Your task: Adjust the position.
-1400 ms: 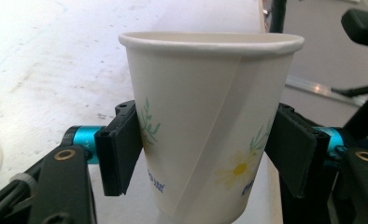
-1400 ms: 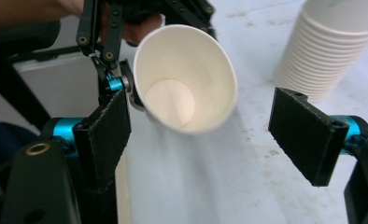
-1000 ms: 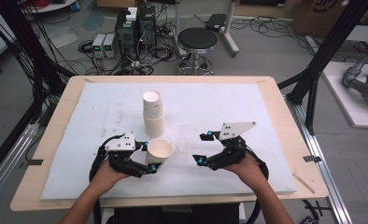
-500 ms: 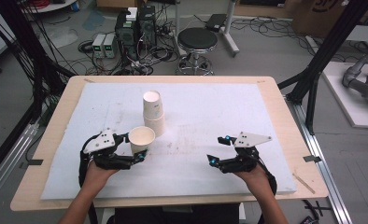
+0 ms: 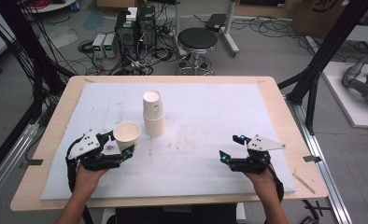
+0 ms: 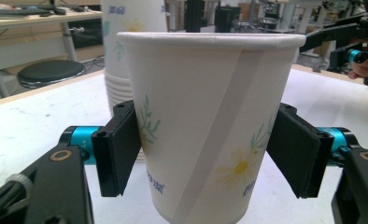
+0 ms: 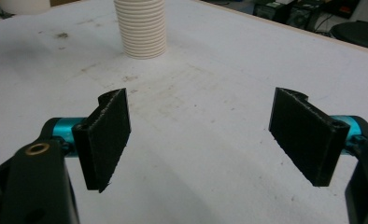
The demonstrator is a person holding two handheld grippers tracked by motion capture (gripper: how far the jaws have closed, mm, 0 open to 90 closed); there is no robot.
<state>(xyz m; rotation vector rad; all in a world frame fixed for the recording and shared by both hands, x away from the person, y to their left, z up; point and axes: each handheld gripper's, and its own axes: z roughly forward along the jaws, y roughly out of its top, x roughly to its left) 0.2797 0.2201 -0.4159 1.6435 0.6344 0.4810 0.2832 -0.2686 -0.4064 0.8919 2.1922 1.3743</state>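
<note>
My left gripper clamped on a floral paper cup near the table's left front edge, small blue print on it unreadable, cup stack just beyond, my right gripper gaping, holding nothing, over bare white mat near the front right.

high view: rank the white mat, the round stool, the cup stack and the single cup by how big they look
1. white mat
2. round stool, though it stands farther off
3. cup stack
4. single cup, between the left gripper's jaws
</note>
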